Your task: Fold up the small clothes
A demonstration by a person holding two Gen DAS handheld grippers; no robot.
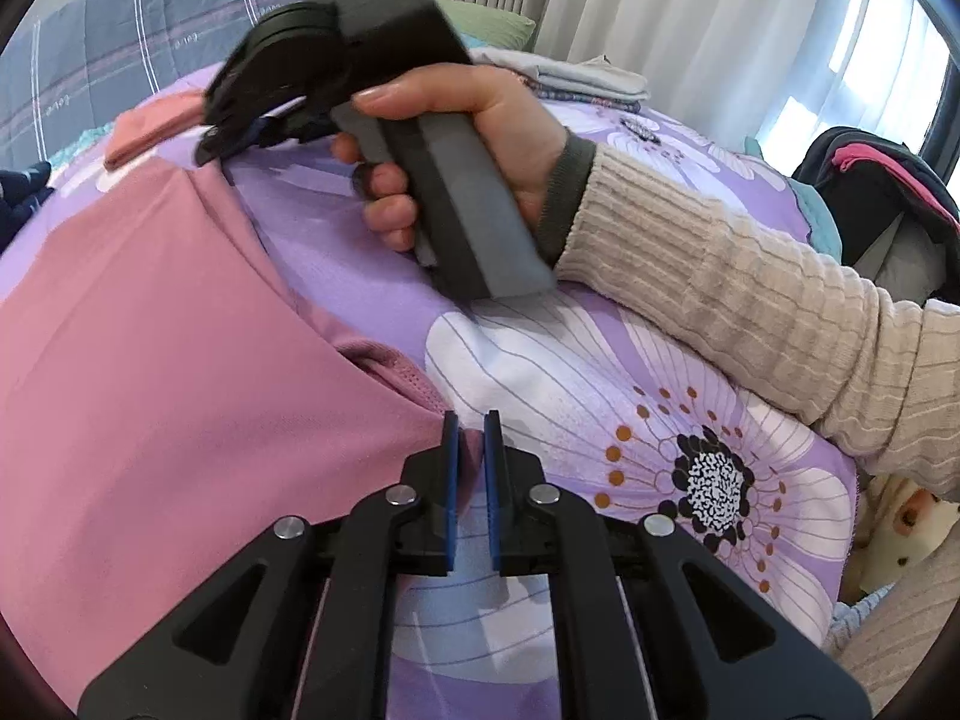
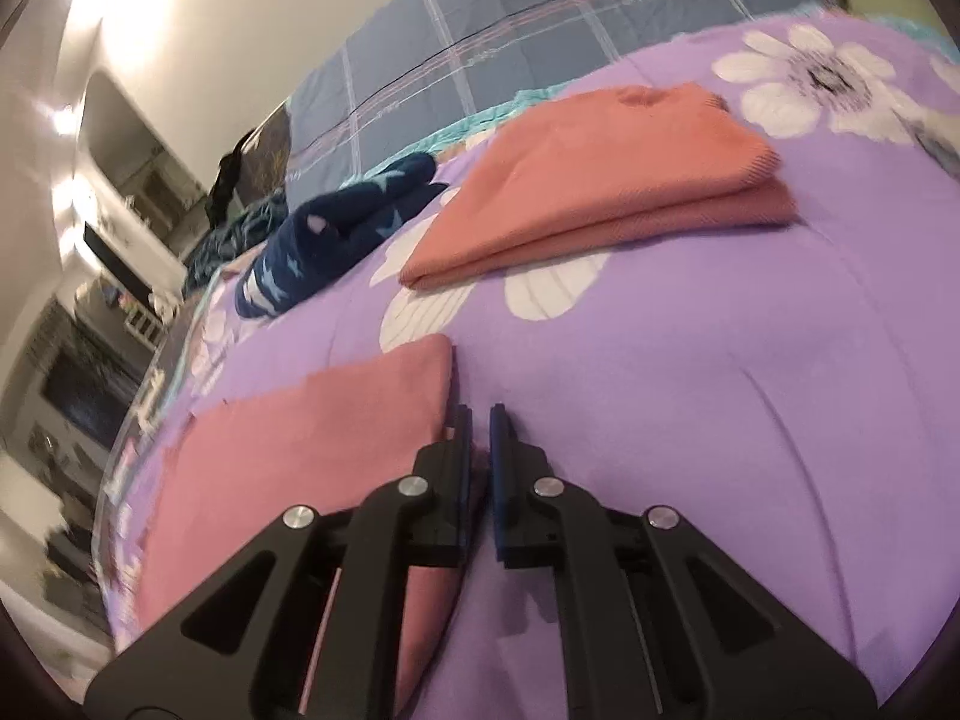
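A pink garment (image 1: 180, 360) lies flat on the purple flowered bedspread (image 1: 630, 420). My left gripper (image 1: 471, 420) is shut on the garment's near right edge, with a pinch of pink fabric showing between the blue pads. A hand in a cream ribbed sleeve (image 1: 750, 300) holds my right gripper (image 1: 207, 150) at the garment's far corner. In the right wrist view the pink garment (image 2: 300, 450) spreads to the left, and its edge runs in between the nearly closed fingers of my right gripper (image 2: 480, 414), which is shut on it.
A folded orange garment (image 2: 600, 192) lies further up the bed, with a crumpled navy star-print piece (image 2: 336, 234) to its left. A grey plaid quilt (image 2: 540, 30) covers the far end. Folded clothes (image 1: 576, 81) and a dark bag (image 1: 870, 192) sit at the right.
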